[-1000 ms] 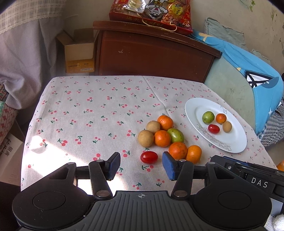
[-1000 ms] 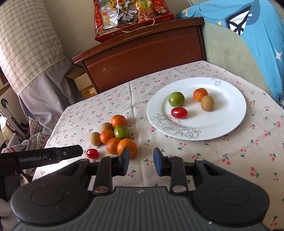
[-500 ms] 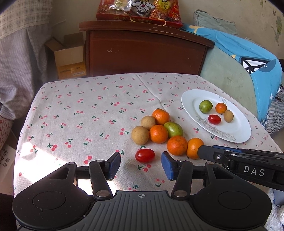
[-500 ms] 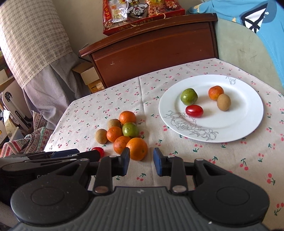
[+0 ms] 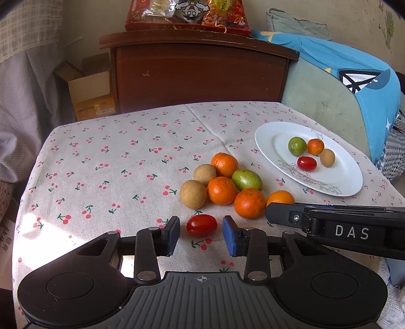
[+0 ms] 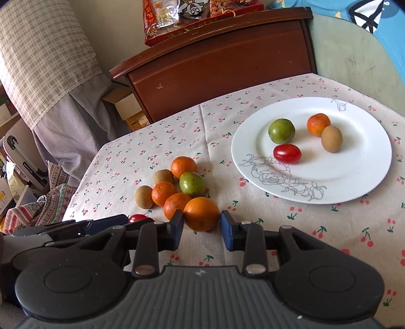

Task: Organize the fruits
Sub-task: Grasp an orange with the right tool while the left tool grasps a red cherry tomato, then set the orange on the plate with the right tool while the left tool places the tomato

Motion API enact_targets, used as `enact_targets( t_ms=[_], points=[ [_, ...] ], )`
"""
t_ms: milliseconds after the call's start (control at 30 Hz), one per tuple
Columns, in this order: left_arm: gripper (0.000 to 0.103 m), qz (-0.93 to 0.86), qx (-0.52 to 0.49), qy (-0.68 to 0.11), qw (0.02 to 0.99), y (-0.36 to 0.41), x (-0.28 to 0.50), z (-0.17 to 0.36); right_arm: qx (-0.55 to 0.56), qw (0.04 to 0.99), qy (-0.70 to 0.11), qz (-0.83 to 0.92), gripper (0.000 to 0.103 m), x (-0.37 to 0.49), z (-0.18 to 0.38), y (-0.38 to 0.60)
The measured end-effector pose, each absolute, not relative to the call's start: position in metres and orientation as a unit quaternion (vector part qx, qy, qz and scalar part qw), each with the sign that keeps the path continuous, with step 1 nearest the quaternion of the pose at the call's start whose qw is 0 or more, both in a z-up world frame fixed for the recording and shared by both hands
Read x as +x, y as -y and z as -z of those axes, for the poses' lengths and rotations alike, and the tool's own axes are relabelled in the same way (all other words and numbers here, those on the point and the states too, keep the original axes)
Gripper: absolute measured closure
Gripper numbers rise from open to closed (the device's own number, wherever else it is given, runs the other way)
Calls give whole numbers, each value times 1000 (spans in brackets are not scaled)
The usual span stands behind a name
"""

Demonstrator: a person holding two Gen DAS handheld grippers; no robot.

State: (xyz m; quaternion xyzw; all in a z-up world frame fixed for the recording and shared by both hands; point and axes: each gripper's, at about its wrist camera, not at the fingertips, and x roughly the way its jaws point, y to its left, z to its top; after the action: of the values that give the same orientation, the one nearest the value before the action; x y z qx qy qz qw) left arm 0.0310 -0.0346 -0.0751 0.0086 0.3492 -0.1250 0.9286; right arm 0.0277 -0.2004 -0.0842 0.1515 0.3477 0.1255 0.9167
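Note:
A pile of oranges [image 5: 221, 190], brown fruits [image 5: 193, 194] and a green fruit [image 5: 247, 180] lies on the cherry-print tablecloth. My left gripper [image 5: 201, 234] is open, its jaws either side of a red cherry tomato [image 5: 201, 225] on the cloth. My right gripper [image 6: 201, 229] is open, its jaws either side of the nearest orange [image 6: 201, 213]. A white plate [image 6: 354, 177] to the right holds a green fruit [image 6: 281, 130], a small orange [image 6: 318, 124], a brown fruit [image 6: 331, 139] and a red tomato [image 6: 287, 153].
A dark wooden cabinet [image 5: 197, 73] with a red snack box [image 5: 188, 15] stands behind the table. A cardboard box [image 5: 91, 88] sits on the floor at its left. A blue cloth [image 5: 354, 73] drapes a chair at the right.
Both grippers moved forward and down toward the fruit pile. The tomato now sits between the left jaws and the near orange between the right jaws.

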Motion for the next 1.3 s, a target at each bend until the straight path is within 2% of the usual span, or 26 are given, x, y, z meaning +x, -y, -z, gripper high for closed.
enact_targets(
  t_ms=[267,767,1167,1300],
  points=[
    [79,125,16,-346,930,38,31,76,154,917,-346,-126,72,28,85,201],
    [80,119,-28,-354,927,28,26,69,147,920,-345,-115,73,19,81,203],
    [80,146,-49,-324,933,36,20,41,168,929,-318,-85,73,8,54,231],
    [80,168,-48,-306,936,47,22,26,144,936,-313,-73,73,13,40,241]
  ],
)
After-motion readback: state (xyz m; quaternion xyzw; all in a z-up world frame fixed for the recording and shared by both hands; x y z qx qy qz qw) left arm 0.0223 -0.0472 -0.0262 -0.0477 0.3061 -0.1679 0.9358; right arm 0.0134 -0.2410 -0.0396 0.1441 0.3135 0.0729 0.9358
